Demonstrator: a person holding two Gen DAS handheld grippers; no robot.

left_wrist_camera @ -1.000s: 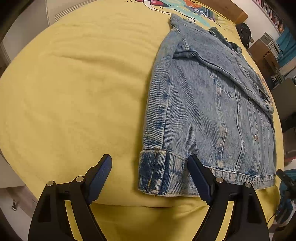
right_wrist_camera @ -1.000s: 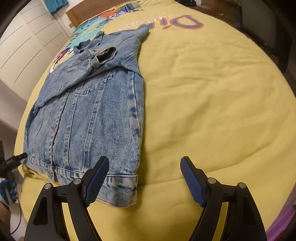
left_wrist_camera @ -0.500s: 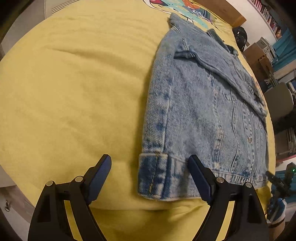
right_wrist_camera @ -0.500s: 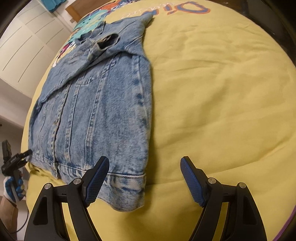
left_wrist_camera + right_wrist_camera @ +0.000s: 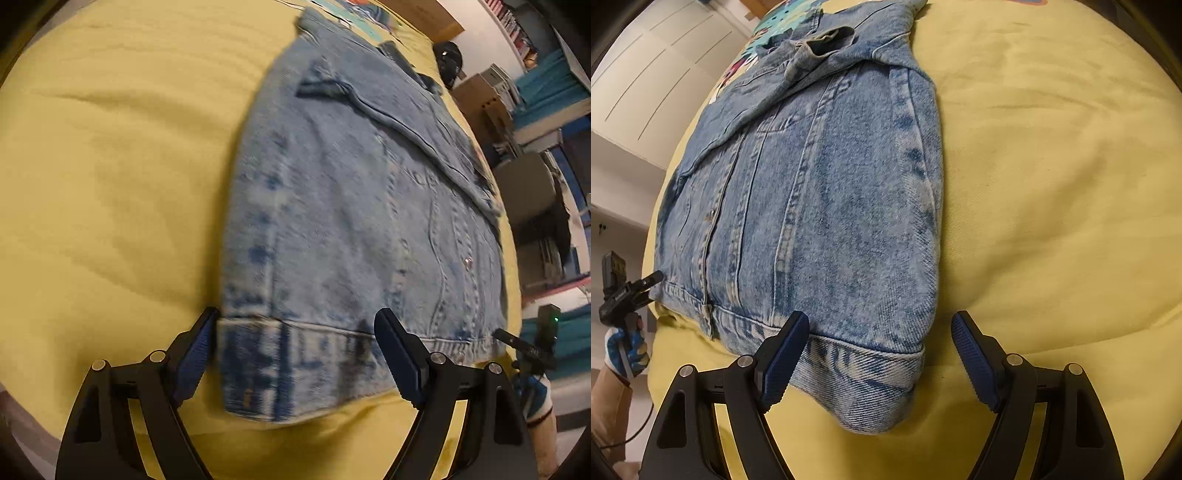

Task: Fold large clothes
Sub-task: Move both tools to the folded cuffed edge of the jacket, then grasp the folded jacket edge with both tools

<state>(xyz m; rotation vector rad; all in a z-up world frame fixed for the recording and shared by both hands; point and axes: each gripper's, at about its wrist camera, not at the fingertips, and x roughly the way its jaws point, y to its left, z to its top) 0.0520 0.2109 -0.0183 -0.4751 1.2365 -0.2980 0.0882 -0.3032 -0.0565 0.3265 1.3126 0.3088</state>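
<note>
Denim jacket point(image 5: 351, 221) is lying flat, front up, on the yellow bed cover point(image 5: 110, 166), w/ both sleeves folded across the chest and the hem band nearest both cams. Collar end is pointing away, toward a colourful print at the far end of the cover.

Left gripper point(image 5: 295, 354) is hovering at one hem corner, tilted down; its fingers point(image 5: 192, 354) are standing wide apart, straddling the corner of the hem band, pads not pressing the denim. This view is a bit blurred.

Right gripper point(image 5: 879, 354) is sitting at the other hem corner, also angled down; fingers point(image 5: 783, 354) spread wide, the folded side edge & hem corner lying between them, nothing clamped.

In the right wrist view the left gripper point(image 5: 646, 282) is showing at the far hem corner, w/ a blue-white gloved hand point(image 5: 624, 350) gripping its handle.
</note>
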